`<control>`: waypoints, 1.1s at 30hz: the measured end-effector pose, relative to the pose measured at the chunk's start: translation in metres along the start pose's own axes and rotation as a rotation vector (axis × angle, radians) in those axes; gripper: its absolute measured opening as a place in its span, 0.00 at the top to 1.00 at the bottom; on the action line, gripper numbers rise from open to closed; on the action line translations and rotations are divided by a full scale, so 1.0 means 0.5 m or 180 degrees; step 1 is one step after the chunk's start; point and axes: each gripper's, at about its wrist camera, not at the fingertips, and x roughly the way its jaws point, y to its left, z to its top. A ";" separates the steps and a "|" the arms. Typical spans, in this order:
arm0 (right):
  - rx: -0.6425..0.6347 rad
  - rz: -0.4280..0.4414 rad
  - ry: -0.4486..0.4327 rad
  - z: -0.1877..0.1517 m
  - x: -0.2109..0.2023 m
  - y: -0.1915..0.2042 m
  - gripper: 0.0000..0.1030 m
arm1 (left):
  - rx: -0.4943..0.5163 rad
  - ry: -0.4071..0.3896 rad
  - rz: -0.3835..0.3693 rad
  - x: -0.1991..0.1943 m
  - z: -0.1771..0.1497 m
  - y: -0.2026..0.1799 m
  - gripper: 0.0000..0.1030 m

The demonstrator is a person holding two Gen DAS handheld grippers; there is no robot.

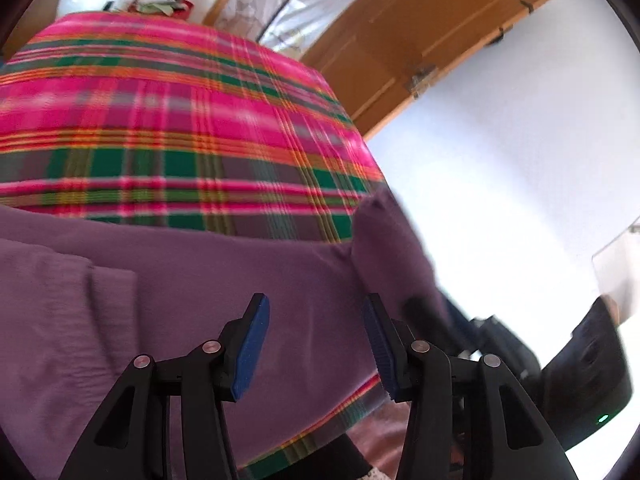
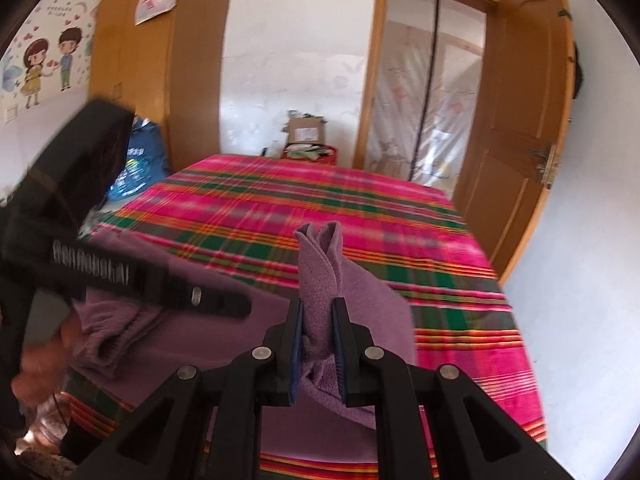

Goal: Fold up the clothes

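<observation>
Left wrist view: the left gripper [image 1: 316, 344] is hanging released, jaws apart, over the purple garment [image 1: 200, 280], which is lying on the near edge of the plaid bedspread [image 1: 180, 120]. A raised fold of the garment is partly masking the right gripper [image 1: 416, 308] beside it. A cluttered red box [image 1: 168, 4] is sitting beyond the bedspread's far edge.

Right wrist view: the right gripper [image 2: 316, 344] is clenching a bunched fold of the garment, lifted above the bedspread. The left gripper's black body is blocking the garment's left part. Only here are a wardrobe [image 2: 160, 60] and a blue bag [image 2: 140, 160] showing.

Right hand-held gripper [image 2: 317, 344] clamps purple garment [image 2: 320, 276] above plaid bedspread [image 2: 320, 208].
</observation>
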 end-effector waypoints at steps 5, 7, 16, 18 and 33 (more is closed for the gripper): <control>-0.0013 0.0226 0.0091 -0.018 0.030 0.050 0.86 | -0.0135 -0.0094 0.0021 -0.034 0.004 0.033 0.51; -0.0027 0.0300 0.0114 -0.026 0.042 0.067 0.86 | -0.0181 -0.0110 0.0051 -0.039 0.003 0.047 0.51; 0.0119 0.0520 0.0316 -0.057 0.088 0.092 0.86 | -0.0256 -0.0102 0.0165 -0.039 -0.002 0.088 0.51; 0.0151 0.0567 0.0367 -0.064 0.098 0.096 0.85 | -0.0247 -0.0117 0.0236 -0.042 -0.006 0.090 0.51; 0.0446 0.1113 0.0259 -0.092 0.028 0.027 0.75 | -0.0256 -0.0076 0.0282 -0.016 0.007 0.095 0.51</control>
